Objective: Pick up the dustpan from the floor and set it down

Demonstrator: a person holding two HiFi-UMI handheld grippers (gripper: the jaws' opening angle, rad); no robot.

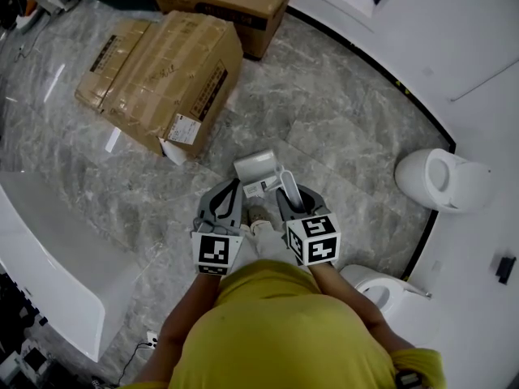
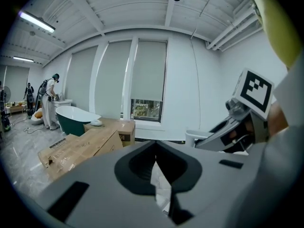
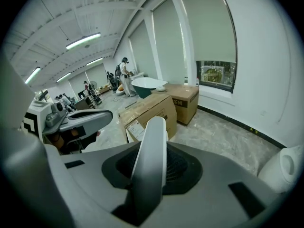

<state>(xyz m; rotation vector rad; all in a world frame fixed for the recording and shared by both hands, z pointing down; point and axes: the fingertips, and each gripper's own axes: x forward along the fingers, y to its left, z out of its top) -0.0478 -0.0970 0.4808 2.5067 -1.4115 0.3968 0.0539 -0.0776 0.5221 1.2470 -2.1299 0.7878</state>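
The dustpan [image 1: 258,167] is white and grey and hangs off the floor in front of me. Its long white handle [image 3: 152,148] runs up between the jaws of my right gripper [image 1: 286,193], which is shut on it. In the right gripper view the handle stands tilted in the right gripper [image 3: 148,177]. My left gripper [image 1: 233,190] is just left of the dustpan at about the same height. In its own view the left gripper [image 2: 160,186] is shut on a crumpled white paper scrap [image 2: 161,184]. The right gripper [image 2: 237,127] shows at that view's right.
Two large cardboard boxes [image 1: 162,79] and a third [image 1: 227,2] lie on the grey marble floor ahead. A white toilet [image 1: 442,177] stands at the right, another [image 1: 381,286] close by my right side. A white tub rim [image 1: 49,250] curves along the left.
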